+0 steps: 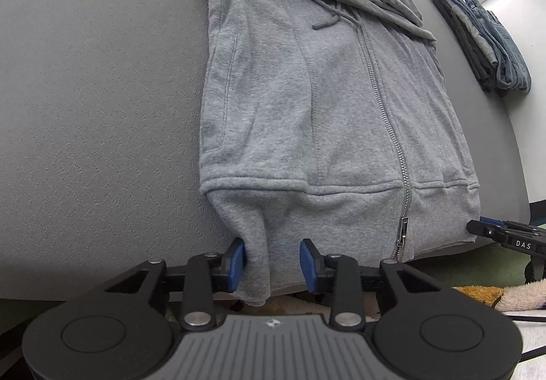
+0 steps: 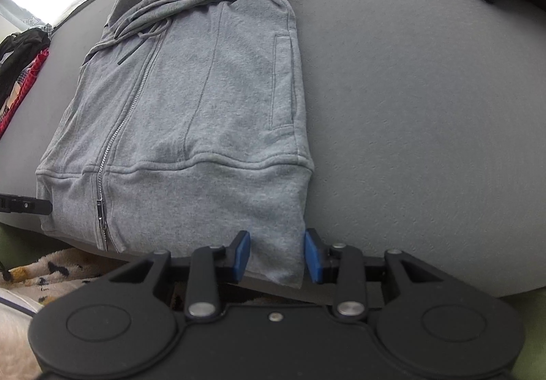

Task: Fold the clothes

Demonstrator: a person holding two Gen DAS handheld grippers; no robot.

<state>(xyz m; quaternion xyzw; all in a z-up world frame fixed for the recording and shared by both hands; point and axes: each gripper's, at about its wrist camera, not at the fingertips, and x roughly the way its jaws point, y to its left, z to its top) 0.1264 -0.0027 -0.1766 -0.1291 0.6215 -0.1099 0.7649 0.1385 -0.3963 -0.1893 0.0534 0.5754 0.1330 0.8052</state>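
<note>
While a grey zip hoodie [image 1: 327, 114] is laid flat on the grey table [image 1: 95, 100], sleeves folded in and hood at twelve o'clock, its hem is hung over the near edge. The left gripper [image 1: 272, 265] is seen with jaws apart around the left hem corner; the right gripper [image 2: 277, 255] is likewise spread around the right corner. Folded jeans [image 1: 494, 45] are stacked at two o'clock.

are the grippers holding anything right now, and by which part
Nothing is clamped yet. Both the left gripper and the right gripper are open, each with its pads either side of a bottom-hem corner of the grey hoodie.
</note>
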